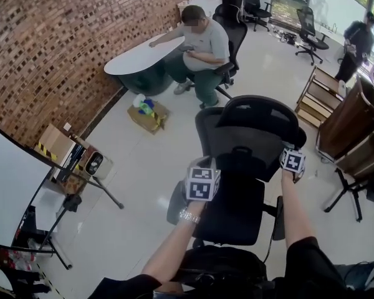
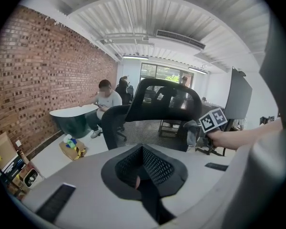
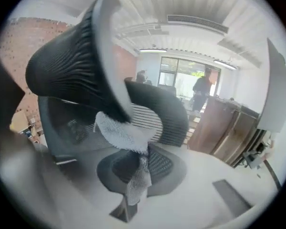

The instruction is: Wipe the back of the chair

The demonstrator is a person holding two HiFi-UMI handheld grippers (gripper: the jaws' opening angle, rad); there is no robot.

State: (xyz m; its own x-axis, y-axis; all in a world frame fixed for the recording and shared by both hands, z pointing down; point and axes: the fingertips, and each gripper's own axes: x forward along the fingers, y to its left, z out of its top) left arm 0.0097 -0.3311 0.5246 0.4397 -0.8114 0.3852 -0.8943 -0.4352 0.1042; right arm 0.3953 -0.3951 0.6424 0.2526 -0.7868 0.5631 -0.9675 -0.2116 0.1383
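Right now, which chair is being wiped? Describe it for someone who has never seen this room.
From the brick wall, come across to the chair nearest the camera. It is black mesh with a headrest, and it is the only chair with a grey cloth, clamped in the right tongs, touching it.

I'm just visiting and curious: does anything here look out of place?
Only mildly: a box of colourful items sits on the floor near the table. The chair looks intact; the right claw grips a cloth.
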